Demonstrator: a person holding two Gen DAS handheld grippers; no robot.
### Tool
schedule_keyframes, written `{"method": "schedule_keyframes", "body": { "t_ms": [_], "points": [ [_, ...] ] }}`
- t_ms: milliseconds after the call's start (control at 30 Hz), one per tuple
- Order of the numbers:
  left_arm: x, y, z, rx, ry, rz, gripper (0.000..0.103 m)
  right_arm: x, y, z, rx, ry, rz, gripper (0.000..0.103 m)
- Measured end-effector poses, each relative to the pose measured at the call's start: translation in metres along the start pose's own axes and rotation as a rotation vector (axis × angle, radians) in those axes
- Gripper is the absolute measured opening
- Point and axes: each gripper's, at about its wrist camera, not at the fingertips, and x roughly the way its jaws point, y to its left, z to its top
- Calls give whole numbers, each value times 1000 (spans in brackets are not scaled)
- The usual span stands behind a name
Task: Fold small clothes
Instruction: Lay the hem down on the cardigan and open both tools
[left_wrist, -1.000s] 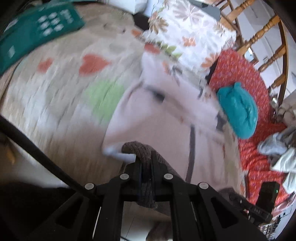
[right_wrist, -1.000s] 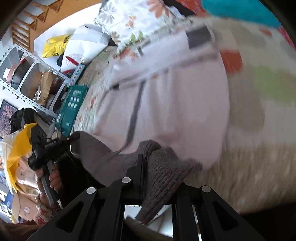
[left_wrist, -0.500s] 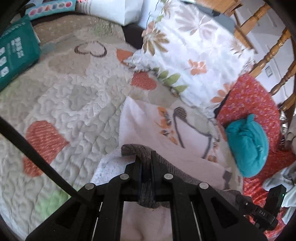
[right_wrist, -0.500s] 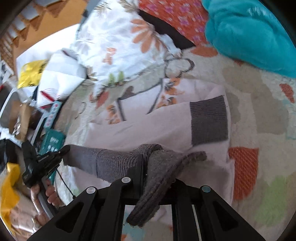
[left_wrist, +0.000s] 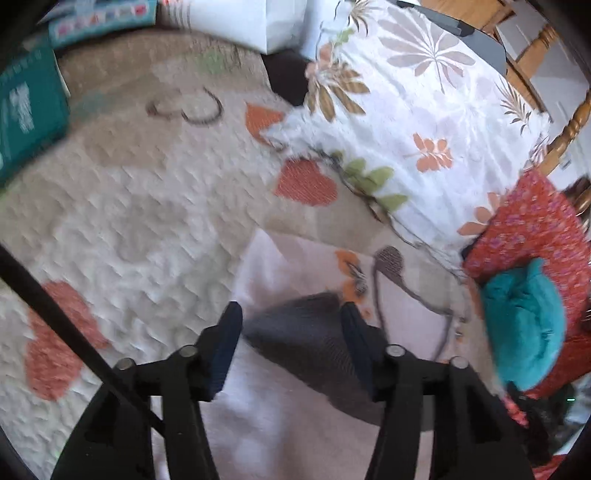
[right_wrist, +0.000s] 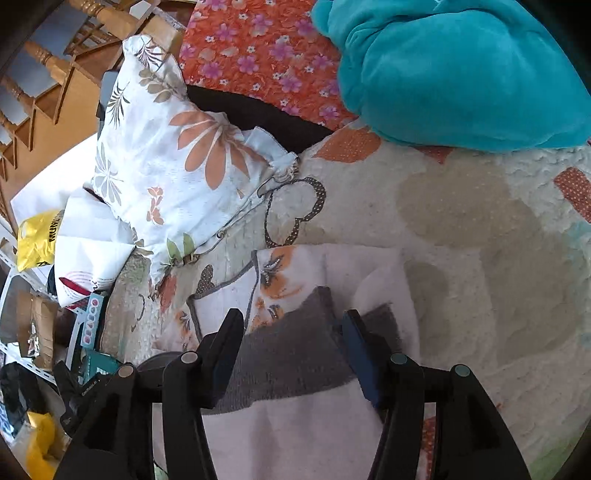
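Both tools hover low over a small pale pink knitted garment with grey ribbed trim (right_wrist: 295, 354) that lies on the quilted cream bedspread with orange heart patches (left_wrist: 140, 206). The garment lies doubled over, its grey hem band brought up to rest across the printed front, where an orange flower motif and a grey looping outline show. That placement reads as a fold just laid down.

The left gripper (left_wrist: 290, 317) has its jaws spread wide, one on each side of the grey ribbed band, gripping nothing. The right gripper (right_wrist: 291, 325) is likewise spread apart, straddling the same grey band with nothing pinched. I judge both are parted so the cloth can settle flat.

The knit looks soft and limp, with coarse ribbing at the band and smoother fleece elsewhere; it should crease easily but may slide on the puffy quilt. On the far side sits a white pillow with a leaf and flower print (right_wrist: 166, 147). To the right lie a bunched teal plush cloth (right_wrist: 461, 74) and a red floral fabric (right_wrist: 258, 55). The likely next move is a second fold across the width.
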Motion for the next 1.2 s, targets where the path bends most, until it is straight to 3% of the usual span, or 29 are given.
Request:
{"method": "schedule_keyframes", "body": {
  "t_ms": [300,500,600,633,667,700,733,767,867,1000,1100,1200],
  "points": [
    [-13,15,-12,78,20,87,62,-11,23,-25,-168,21,-99,61],
    [-19,36,-34,125,107,99,62,-15,8,-44,-225,62,-229,61],
    [-22,45,-44,161,143,113,62,-11,-5,-56,-232,116,-229,61],
    [-22,46,-48,178,151,121,62,-9,-8,-61,-235,143,-228,58],
    [-22,47,-51,195,157,130,62,-5,-9,-66,-242,167,-227,49],
    [-22,48,-53,211,162,137,62,-2,-11,-72,-254,195,-234,38],
    [-21,47,-57,240,173,149,62,2,-11,-76,-261,219,-244,14],
    [-19,47,-61,266,187,161,62,3,-13,-77,-263,237,-256,10],
    [-10,49,-69,327,229,234,62,-5,-24,-69,-225,235,-253,8],
    [-8,49,-69,355,238,267,62,-4,-30,-69,-211,246,-280,8],
    [-11,44,-70,394,214,331,64,-4,-21,-71,-238,231,-320,8],
    [-16,49,-65,414,155,461,65,-18,-18,-66,-231,172,-337,10]
  ]
}}
